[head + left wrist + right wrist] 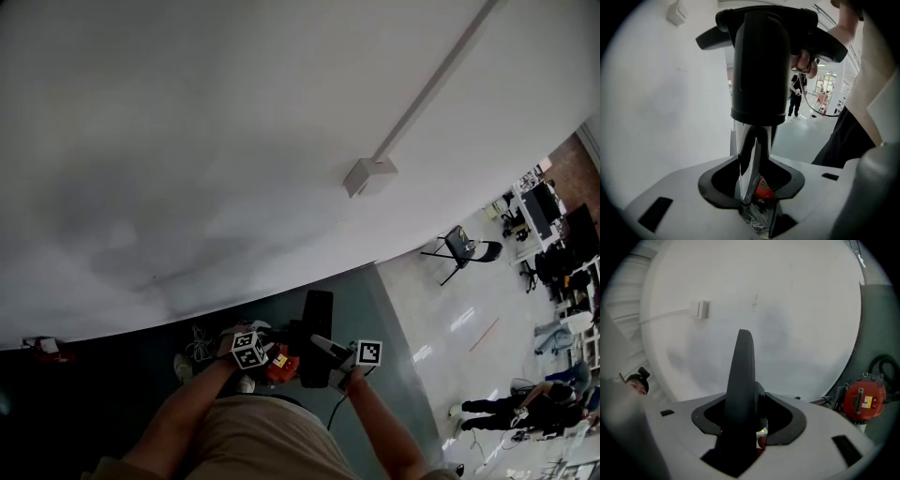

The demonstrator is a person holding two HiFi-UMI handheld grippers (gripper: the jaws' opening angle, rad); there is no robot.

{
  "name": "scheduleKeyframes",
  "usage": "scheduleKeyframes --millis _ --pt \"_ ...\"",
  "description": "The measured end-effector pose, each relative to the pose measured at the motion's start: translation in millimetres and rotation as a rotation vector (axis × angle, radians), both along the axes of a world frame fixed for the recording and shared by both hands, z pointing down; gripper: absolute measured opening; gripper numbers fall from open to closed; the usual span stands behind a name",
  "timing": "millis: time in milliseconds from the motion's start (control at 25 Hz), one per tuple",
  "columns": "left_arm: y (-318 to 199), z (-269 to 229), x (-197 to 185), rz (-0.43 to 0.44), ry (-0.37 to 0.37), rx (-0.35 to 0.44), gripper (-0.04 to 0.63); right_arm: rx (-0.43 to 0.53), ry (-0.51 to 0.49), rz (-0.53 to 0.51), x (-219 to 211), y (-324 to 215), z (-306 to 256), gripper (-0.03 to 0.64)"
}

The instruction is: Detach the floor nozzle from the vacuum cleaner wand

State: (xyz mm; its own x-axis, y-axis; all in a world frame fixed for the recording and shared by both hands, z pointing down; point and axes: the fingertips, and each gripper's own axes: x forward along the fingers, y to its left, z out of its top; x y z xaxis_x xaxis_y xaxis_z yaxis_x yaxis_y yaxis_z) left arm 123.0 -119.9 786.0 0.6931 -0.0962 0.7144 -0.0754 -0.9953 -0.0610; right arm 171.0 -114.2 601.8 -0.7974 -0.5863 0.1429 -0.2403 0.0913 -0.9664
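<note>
The wand (747, 159), a polished metal tube, is clamped between the jaws of the left gripper (757, 211) at the lower middle of the left gripper view. Directly above it, the black neck of the floor nozzle (761, 61) is seen, with its crossbar at the top of the frame. In the right gripper view, a tall tapered part of the nozzle is gripped by the right gripper (738, 446) at the lower middle.

A slip is judged the main risk. The tube is smooth and shiny, and the nozzle is held on a narrowing edge, so either grip could be lost once the two are pulled apart. If a catch at the joint is not released, force would be wasted and the red cleaner body (864, 399), at the right edge of the right gripper view, could be dragged or tipped. A sudden release could also send the nozzle swinging.

A pale label is carried on the red body, but its writing cannot be read. No words are shown on the square markers.
</note>
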Motion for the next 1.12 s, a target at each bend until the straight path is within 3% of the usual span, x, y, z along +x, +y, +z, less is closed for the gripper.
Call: scheduleKeyframes --millis 40,160,200,240,400,440,520,760,840,1000,1040,1120 --pt "2 1 2 -0.001 0.0 -0.001 0.156 0.007 0.058 -0.002 0 3 -4 0.222" --pt "-3 -3 9 0.001 0.006 -0.002 0.156 0.035 0.637 -0.117 4 5 -16 0.219" --pt "0 -4 11 -0.002 -0.003 -0.003 0.156 0.046 0.73 -0.148 8 6 -15 0.219" --pt "5 -2 12 -0.004 -0.02 -0.003 0.156 0.045 0.735 -0.157 12 9 -12 0.219" --pt "18 4 20 0.045 -0.14 0.073 0.156 -0.032 0.6 -0.179 2 20 -5 0.244" --pt "21 6 21 0.068 -0.17 0.098 0.156 -0.051 0.624 -0.227 -4 25 2 0.282" --pt "27 9 21 0.077 -0.191 0.115 0.156 -0.055 0.751 -0.311 -7 34 15 0.284" --pt "38 1 21 0.058 -0.072 0.064 0.156 0.015 1.056 -0.46 -1 49 9 0.256" --pt "43 -3 21 0.064 -0.038 0.071 0.156 0.026 1.018 -0.504 2 52 9 0.256" --pt "46 -2 22 0.086 -0.013 0.071 0.156 -0.051 0.702 -0.42 14 43 5 0.233" --pt "45 -3 22 0.093 -0.014 0.069 0.156 -0.063 0.686 -0.395 13 42 2 0.232" --pt "46 -1 19 0.099 -0.024 0.065 0.156 -0.044 0.819 -0.416 6 52 0 0.232"
